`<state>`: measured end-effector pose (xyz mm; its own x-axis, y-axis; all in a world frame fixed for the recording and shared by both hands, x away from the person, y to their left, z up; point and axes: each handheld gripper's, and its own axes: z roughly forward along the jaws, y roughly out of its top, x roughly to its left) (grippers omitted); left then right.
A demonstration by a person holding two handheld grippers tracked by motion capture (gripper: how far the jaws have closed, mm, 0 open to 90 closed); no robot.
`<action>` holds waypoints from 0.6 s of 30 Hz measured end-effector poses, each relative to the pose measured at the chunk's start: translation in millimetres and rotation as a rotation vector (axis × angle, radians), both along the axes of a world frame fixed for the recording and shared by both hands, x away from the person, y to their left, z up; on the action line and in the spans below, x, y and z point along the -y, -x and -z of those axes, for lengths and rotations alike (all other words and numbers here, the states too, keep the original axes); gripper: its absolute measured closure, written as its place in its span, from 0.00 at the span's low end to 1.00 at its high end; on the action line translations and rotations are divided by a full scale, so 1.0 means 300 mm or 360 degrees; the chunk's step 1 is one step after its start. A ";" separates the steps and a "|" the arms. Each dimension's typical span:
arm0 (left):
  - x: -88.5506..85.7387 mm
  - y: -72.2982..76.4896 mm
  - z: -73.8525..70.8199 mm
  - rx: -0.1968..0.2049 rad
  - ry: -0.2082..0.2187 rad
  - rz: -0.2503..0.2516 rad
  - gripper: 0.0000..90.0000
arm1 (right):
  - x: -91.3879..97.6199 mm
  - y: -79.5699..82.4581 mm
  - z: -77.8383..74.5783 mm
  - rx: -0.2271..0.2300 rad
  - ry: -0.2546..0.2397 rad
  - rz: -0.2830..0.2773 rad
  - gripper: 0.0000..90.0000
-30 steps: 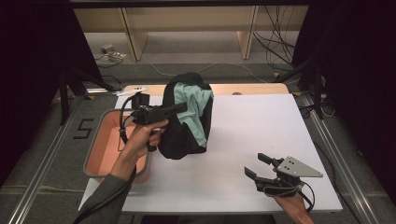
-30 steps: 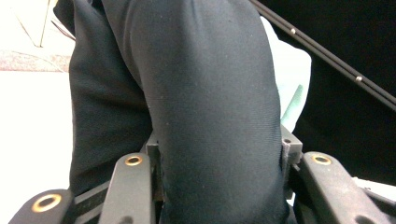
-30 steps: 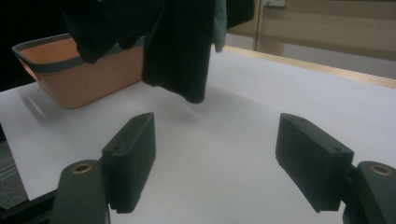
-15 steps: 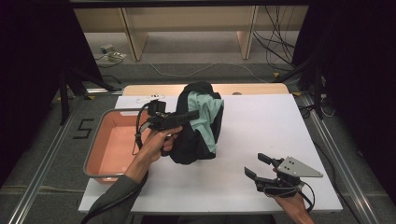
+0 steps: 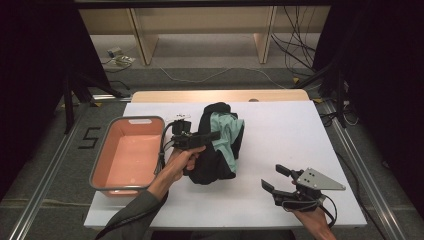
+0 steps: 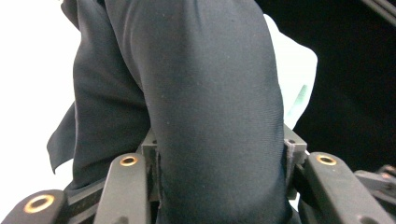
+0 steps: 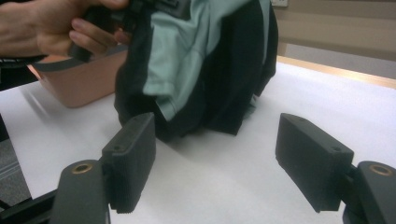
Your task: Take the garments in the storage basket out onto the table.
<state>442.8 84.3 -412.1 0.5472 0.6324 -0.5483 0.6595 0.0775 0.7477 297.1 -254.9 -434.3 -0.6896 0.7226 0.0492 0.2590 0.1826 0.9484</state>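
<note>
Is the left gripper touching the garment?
Touching. The left gripper view shows the black garment pinched between its jaws, fabric pressed against both pads. In the high view the left gripper sits on top of the bundle.

Left tool (image 5: 212,136) clamped on black fabric, right tool (image 5: 274,179) spread wide, resting low

left hand-held gripper (image 5: 212,135): black body, black cables looped at rear
right hand-held gripper (image 5: 275,179): black, grey three-cornered plate with small holes on top
jaws: black rectangular pads, brass-ringed pivot screws
left sleeve (image 5: 131,217): dark grey, long
</note>
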 end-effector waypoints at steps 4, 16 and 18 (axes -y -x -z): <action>0.012 -0.007 0.041 -0.0062 -0.0018 -0.0026 0.54 | 0.000 0.000 0.001 -0.0005 0.0002 0.0000 0.33; 0.040 -0.013 0.103 -0.0111 -0.0150 0.0032 0.34 | 0.000 0.000 0.001 -0.0006 0.0000 0.0000 0.33; 0.040 -0.014 0.101 -0.0117 -0.0158 0.0040 0.29 | 0.000 0.000 0.001 -0.0004 -0.0001 0.0001 0.33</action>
<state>447.1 72.2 -442.4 0.5243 0.6721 -0.5229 0.7134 -0.0114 0.7006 297.0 -254.9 -434.4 -0.6890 0.7229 0.0516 0.2616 0.1816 0.9479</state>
